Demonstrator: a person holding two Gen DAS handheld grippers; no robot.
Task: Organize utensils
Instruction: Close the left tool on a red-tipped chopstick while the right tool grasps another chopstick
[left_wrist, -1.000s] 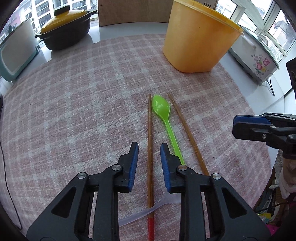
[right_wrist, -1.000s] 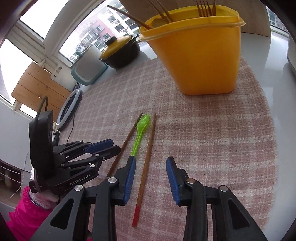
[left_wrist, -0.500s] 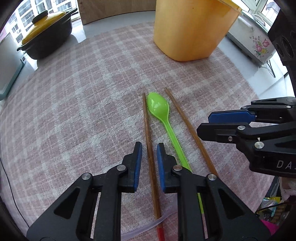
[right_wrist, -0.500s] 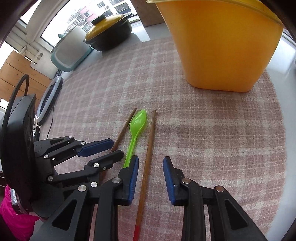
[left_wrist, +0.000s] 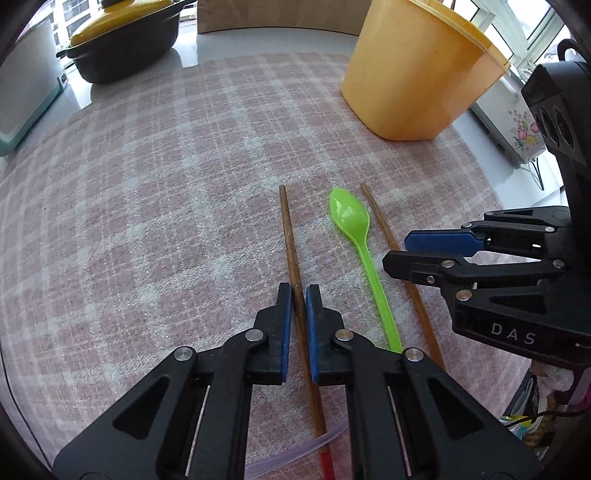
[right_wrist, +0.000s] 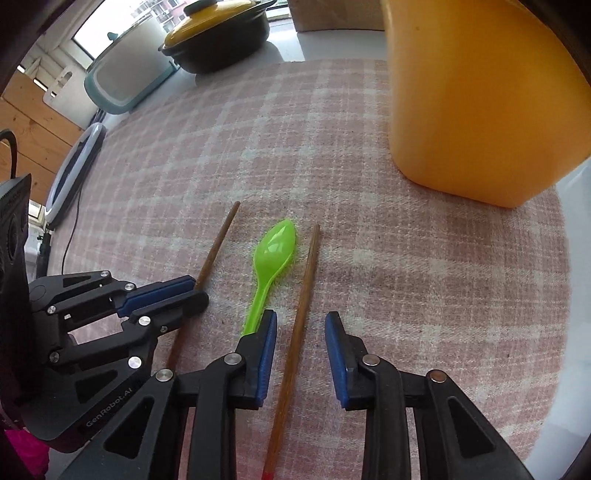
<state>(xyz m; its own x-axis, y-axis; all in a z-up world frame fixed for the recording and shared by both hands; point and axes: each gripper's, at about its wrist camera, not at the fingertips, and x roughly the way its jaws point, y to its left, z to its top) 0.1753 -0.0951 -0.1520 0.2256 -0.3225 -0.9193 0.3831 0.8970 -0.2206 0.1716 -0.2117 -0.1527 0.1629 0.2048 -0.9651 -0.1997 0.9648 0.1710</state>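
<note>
My left claw (left_wrist: 298, 291) has just been closing and now pinches the left chopstick (left_wrist: 290, 236) between its blue pads, partway along its length, with the stick lying flat on the checked pink cloth (left_wrist: 147, 192) that covers the table. My right claw (right_wrist: 300, 325) has been narrowing too, but its jaws are still apart, straddling the right chopstick (right_wrist: 308, 273) with a gap on both sides, so nothing is gripped there. The green plastic spoon (left_wrist: 351, 216) lies between the two chopsticks, bowl toward the far side, its handle running back under my right claw's left finger. The orange utensil bucket (left_wrist: 417, 77) stands at the far right of the cloth, well apart from the three pieces. A black pot with a yellow lid (left_wrist: 122, 40) sits at the far left, off the cloth.
</note>
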